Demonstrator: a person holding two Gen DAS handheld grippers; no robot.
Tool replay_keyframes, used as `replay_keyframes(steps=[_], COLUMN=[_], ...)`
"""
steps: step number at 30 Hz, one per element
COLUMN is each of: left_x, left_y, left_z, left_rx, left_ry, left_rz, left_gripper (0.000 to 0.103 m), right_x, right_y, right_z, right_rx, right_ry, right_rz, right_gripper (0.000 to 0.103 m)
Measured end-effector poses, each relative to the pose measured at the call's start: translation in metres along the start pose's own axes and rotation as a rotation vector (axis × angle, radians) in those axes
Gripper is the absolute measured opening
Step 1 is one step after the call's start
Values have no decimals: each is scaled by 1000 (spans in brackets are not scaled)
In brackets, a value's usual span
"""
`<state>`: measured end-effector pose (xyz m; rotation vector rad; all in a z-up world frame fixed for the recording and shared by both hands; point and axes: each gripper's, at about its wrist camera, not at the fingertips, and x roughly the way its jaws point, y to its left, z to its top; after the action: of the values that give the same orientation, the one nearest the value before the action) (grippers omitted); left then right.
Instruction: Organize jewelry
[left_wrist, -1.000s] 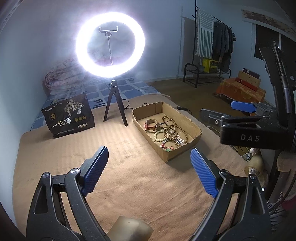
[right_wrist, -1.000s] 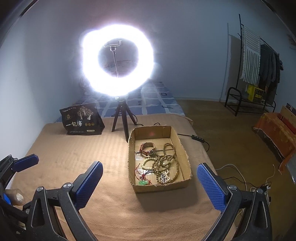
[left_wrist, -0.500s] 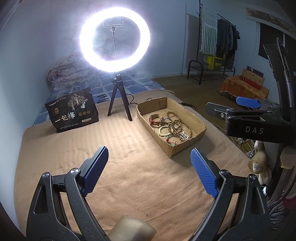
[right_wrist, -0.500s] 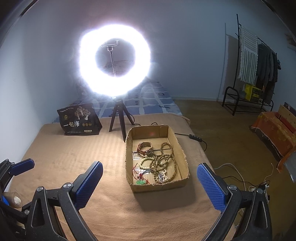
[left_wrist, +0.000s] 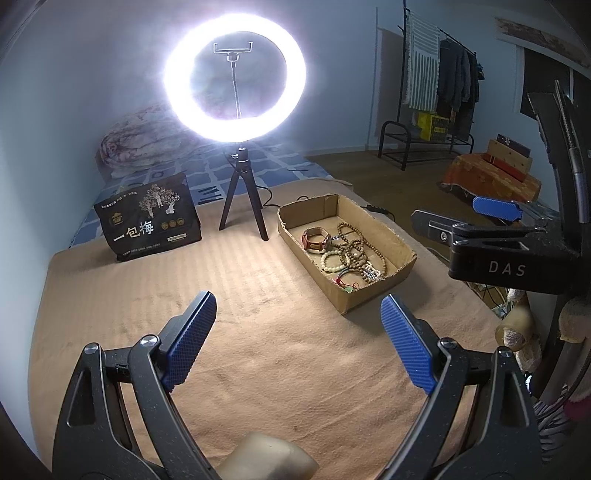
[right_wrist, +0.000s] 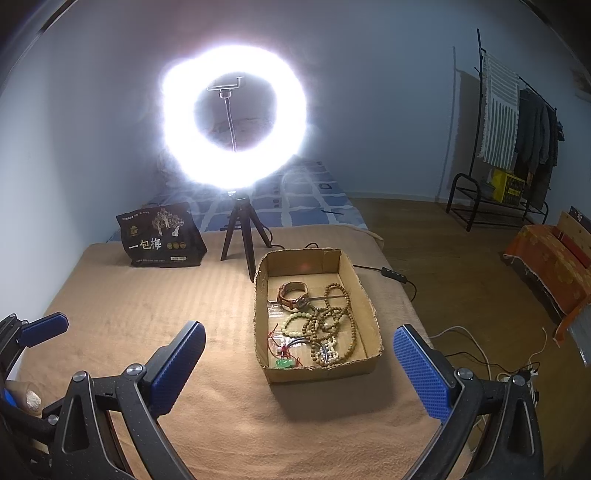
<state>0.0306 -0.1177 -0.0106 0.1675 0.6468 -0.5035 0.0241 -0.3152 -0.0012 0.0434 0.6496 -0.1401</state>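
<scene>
While both grippers hang above the tan blanket (left_wrist: 258, 295), neither touches anything. The left gripper (left_wrist: 298, 341) has its blue-padded fingers (left_wrist: 190, 339) spread wide with nothing between them, and the right gripper (right_wrist: 298, 363) is spread just as wide and empty.

The cardboard box (right_wrist: 321, 369) serves as the landmark: it lies on the blanket, open-topped, ahead of the right gripper and ahead and to the right of the left one. Inside the box, toward its far end, sits a brown-strapped wristwatch (right_wrist: 294, 295). Nearer than the watch lie a pale bead bracelet (right_wrist: 295, 323) and a tangle of brown wooden bead strands (right_wrist: 332, 325). At the box's near left corner is a red cord with a green pendant (right_wrist: 284, 363).

Just beyond the box's far left corner stands a black tripod (right_wrist: 242, 232) carrying a lit ring light (right_wrist: 234, 114). Farther left of the box, a black printed bag (right_wrist: 162, 236) stands upright on the blanket.
</scene>
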Motion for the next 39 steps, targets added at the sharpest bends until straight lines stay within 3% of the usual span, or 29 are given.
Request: replay_keyframes(steps=[24,34,39], left_x=[-1,-7,-5], left_y=[2,2,5], left_z=[-1,-1,-1], left_rx=[-11,-9,-19], left_ry=[-13,-60,-38], left_rz=[46,89,100], left_gripper=[93,93,93], right_x=[4,5,11], right_y=[0,-1,-4], right_z=[0,-2,-5], right_rx=[-3,-1,1], right_ry=[6,9,27], right_rz=[8,10,8], right_gripper=[103,103,103])
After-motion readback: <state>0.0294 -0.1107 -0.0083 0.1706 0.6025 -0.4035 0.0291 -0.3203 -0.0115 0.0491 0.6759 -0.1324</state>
